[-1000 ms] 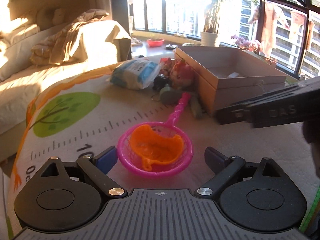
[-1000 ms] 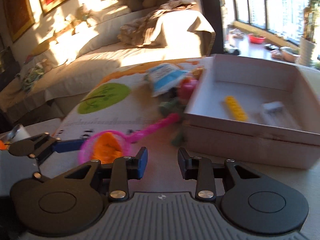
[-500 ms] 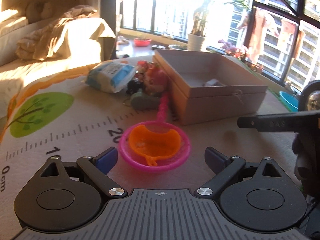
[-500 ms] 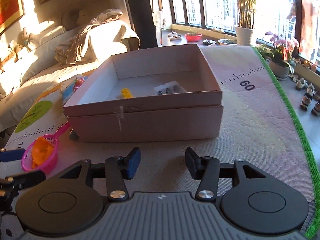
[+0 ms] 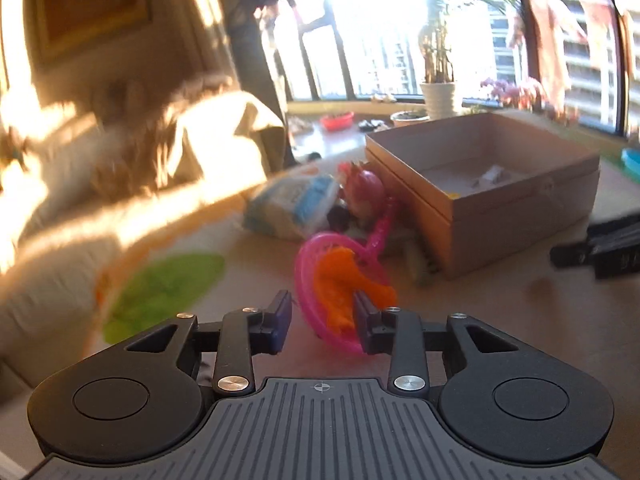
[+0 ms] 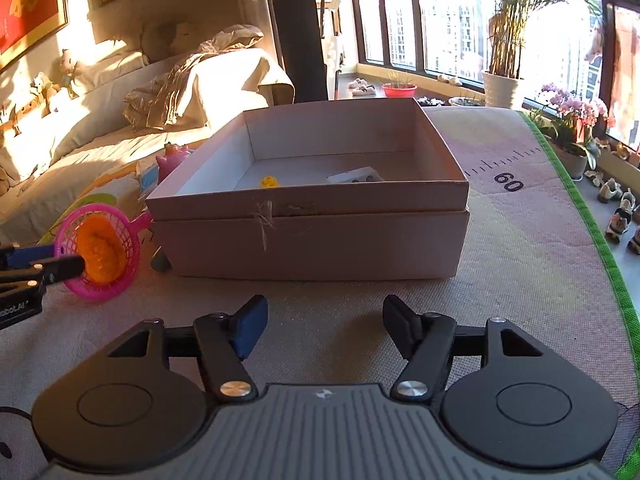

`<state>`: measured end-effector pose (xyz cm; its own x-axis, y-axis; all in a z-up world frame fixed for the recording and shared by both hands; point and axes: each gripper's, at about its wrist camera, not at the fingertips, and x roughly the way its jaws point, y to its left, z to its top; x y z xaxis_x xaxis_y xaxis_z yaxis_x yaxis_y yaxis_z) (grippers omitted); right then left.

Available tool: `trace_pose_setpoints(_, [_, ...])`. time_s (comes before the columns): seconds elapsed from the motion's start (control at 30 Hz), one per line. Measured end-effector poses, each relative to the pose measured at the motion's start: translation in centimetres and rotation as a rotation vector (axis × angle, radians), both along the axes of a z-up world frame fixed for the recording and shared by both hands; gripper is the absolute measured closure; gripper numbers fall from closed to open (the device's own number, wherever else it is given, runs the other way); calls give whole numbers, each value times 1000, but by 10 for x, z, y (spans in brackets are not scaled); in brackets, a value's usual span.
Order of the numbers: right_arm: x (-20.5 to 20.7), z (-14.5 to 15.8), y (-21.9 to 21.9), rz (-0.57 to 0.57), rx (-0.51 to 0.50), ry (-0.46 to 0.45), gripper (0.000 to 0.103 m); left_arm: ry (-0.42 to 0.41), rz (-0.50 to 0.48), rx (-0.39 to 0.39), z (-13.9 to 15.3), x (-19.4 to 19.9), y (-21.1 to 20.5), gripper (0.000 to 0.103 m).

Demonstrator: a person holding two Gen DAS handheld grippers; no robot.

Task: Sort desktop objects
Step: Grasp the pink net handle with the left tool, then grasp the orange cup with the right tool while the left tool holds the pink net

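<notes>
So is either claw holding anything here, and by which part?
The closing left claw grips the pink toy strainer at its basket rim, tilting it. The opening right claw holds nothing.

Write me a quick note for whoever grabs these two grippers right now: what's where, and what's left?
Left gripper: closing on the tilted pink net with the orange toy in it; in the right view the net looks raised off the mat.
Right gripper: opening, nothing between its jaws, facing the box.
Done: a yellow piece and a white card lie in the box.
Left: box the net and toy, then the pile beside the box.
</notes>
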<state>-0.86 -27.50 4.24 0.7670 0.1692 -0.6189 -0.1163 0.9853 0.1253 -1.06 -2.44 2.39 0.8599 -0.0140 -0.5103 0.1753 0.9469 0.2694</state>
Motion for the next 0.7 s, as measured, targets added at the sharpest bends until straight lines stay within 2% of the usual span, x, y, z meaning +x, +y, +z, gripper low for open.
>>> trace_pose_setpoints(0.07, [1,0,1,2,0,0,36,24,-57,-3,0,-7,-3,60])
trace_pose_setpoints(0.13, [1,0,2,0,-8,0,36,67,-90,-50,0,-10,-2,54])
trace_pose_setpoints(0.17, [0,0,2,-1,-10,-1,36,82,-85,-70,0,-10,0,48])
trace_pose_setpoints(0.37, [-3,1,2,16,5,1,36,149,-56,-172,0,-1,9,41])
trace_pose_setpoints(0.47, [-3,4,4,29,25,9,37,153,-41,-232,6,1,16,39])
trace_pose_setpoints(0.57, [0,10,12,105,89,39,50,139,-25,-217,9,2,17,39])
trace_pose_setpoints(0.7, [18,23,33,216,228,96,67,162,-12,-179,4,5,18,39])
